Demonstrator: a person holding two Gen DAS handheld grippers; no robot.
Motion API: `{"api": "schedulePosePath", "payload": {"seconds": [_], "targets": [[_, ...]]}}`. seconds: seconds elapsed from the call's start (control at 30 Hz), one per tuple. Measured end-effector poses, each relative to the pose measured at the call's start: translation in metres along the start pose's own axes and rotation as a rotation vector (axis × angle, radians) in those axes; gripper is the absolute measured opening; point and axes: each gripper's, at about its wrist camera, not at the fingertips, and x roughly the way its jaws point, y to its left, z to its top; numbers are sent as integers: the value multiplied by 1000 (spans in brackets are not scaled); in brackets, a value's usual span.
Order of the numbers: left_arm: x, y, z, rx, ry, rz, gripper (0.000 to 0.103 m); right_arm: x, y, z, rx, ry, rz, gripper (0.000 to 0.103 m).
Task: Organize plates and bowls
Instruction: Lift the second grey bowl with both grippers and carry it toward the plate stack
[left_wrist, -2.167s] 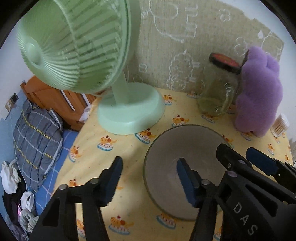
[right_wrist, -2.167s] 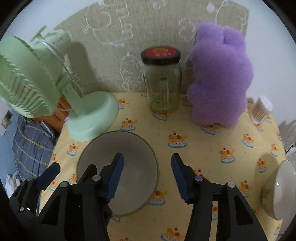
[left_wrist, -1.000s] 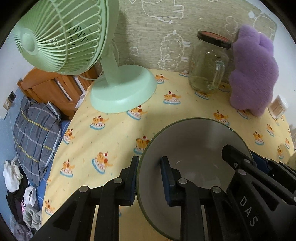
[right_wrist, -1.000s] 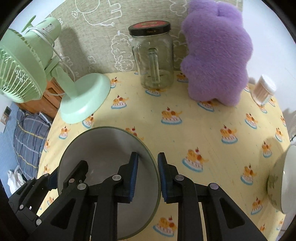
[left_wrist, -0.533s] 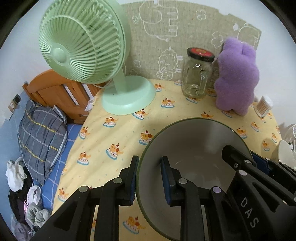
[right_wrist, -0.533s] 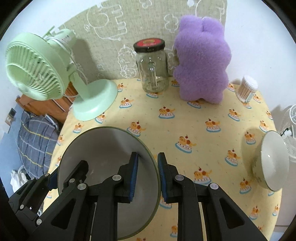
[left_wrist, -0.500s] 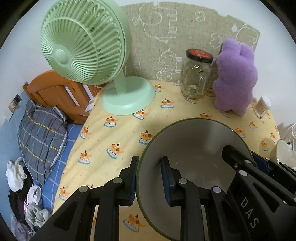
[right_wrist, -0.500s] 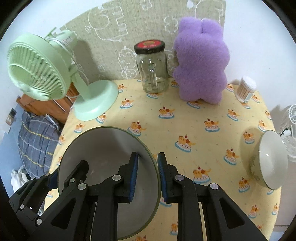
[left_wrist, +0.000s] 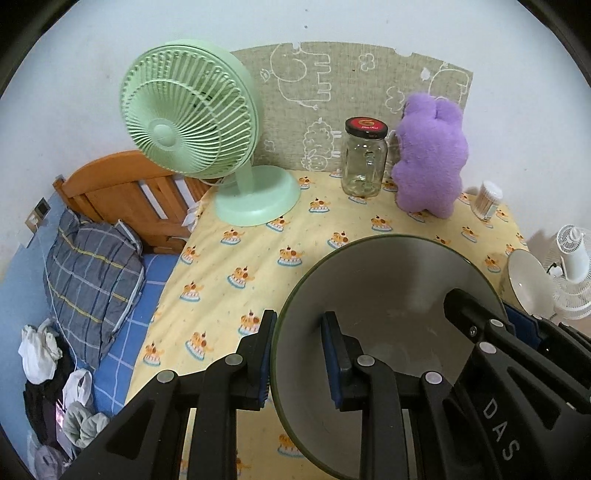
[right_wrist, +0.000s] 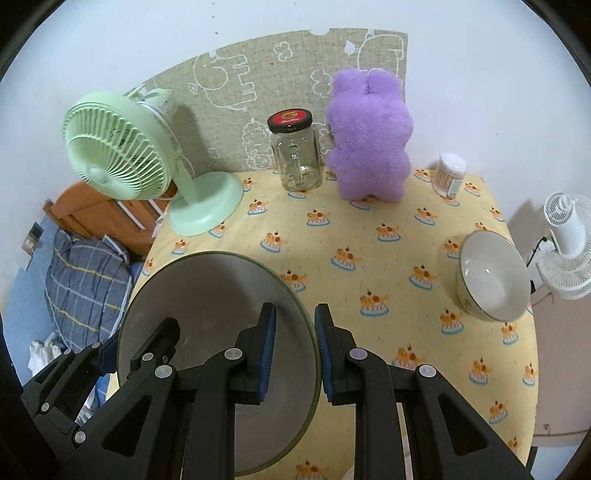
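Surface: yellow tablecloth (right_wrist: 369, 266) printed with small cake figures, set against a white wall with a beige elephant-pattern panel (right_wrist: 236, 96).
Gray bowl (left_wrist: 399, 295): large, green-rimmed, held off the cloth between both grippers; its near rim runs out of the picture at the bottom of the left wrist view, and its underside is hidden.
Left gripper (left_wrist: 299, 354): pinched narrow on the bowl's left rim, 1 pad outside the wall and 1 inside.
Right gripper (right_wrist: 295, 343): pinched narrow on the bowl's right rim, the rim passing between its 2 blue pads; in the left wrist view only its black frame marked DAS shows.
White bowl (right_wrist: 493, 280): sits on the cloth at the right edge, well apart from the gray bowl; in the left wrist view it is partly hidden behind the right gripper.
Back row: green fan (right_wrist: 122, 162), glass jar (right_wrist: 295, 158) with a red-and-black lid whose lettering is too small to read, purple plush (right_wrist: 369, 158), cotton swab tub (right_wrist: 450, 175).
Beyond the table: white fan (right_wrist: 565, 236) cut off at the right; plaid pillow (left_wrist: 88, 266) and wooden headboard (left_wrist: 125, 192) at the left; a dark heap of clothes (left_wrist: 48, 384) hard to make out.
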Motion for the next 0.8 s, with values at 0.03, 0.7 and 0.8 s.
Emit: {"api": "schedulePosePath", "payload": {"seconds": [0.03, 0.7, 0.8], "targets": [[-3, 1, -4, -1, -3, 1, 23, -3, 1, -3, -2, -4, 2, 25], [-51, 31, -86, 57, 7, -86, 25, -64, 28, -98, 39, -9, -71, 25], [-56, 35, -99, 62, 14, -98, 25, -70, 31, -113, 43, -8, -84, 25]]}}
